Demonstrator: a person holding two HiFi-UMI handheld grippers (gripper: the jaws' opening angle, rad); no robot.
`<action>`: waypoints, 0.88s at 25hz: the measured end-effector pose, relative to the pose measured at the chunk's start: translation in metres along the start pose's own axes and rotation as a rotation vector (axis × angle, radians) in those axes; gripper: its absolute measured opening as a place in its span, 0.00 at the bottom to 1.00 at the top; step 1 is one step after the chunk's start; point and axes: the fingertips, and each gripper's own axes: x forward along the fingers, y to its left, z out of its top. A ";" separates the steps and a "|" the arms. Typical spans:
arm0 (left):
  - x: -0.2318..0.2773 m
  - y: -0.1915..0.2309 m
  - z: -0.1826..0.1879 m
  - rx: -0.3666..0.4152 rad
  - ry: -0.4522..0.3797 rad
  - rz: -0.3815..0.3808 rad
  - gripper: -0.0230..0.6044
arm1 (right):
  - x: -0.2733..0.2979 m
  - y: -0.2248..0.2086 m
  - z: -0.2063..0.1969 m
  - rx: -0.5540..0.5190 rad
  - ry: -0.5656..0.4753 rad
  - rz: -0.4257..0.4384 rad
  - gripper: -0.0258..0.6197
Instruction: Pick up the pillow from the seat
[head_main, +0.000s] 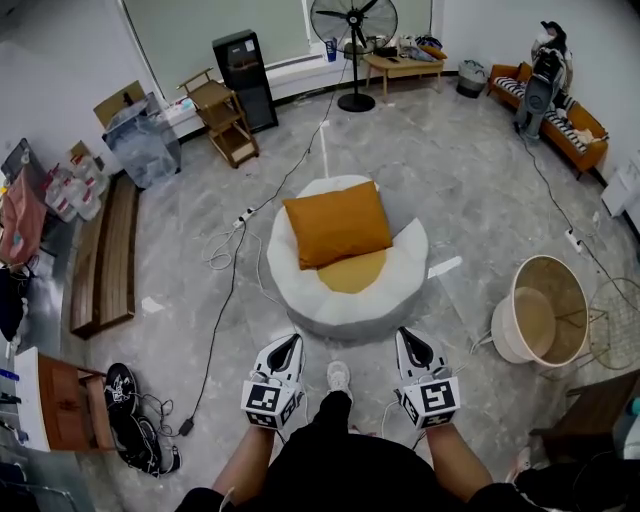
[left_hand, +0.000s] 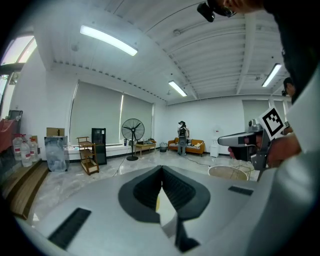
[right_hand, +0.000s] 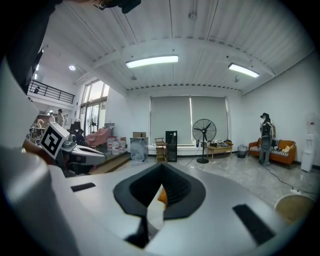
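At mid-frame, lying on the white round seat (head_main: 296, 284) and covering its upper half: the orange pillow (head_main: 337, 223). Low in the frame, side by side just short of the seat's near edge: left gripper (head_main: 288, 344) and right gripper (head_main: 409, 338). Both with jaws pressed together, holding nothing.

Pillow (head_main: 337, 222): burnt orange, plain. Seat (head_main: 292, 272): off-white, with a yellow centre patch. Floor (head_main: 470, 180): grey, marbled. Left gripper (head_main: 289, 341) and right gripper (head_main: 409, 336): white shells, black jaws, black-and-white square markers. Sofa (head_main: 583, 152): orange, with striped cushions.
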 end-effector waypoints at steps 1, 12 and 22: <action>0.011 0.007 0.002 -0.002 0.001 -0.001 0.05 | 0.013 -0.005 0.002 -0.004 0.004 0.003 0.05; 0.134 0.094 0.032 0.022 0.029 -0.009 0.05 | 0.159 -0.050 0.008 0.019 0.078 0.025 0.05; 0.207 0.122 0.043 0.175 0.079 -0.037 0.05 | 0.228 -0.078 -0.003 0.037 0.145 0.041 0.05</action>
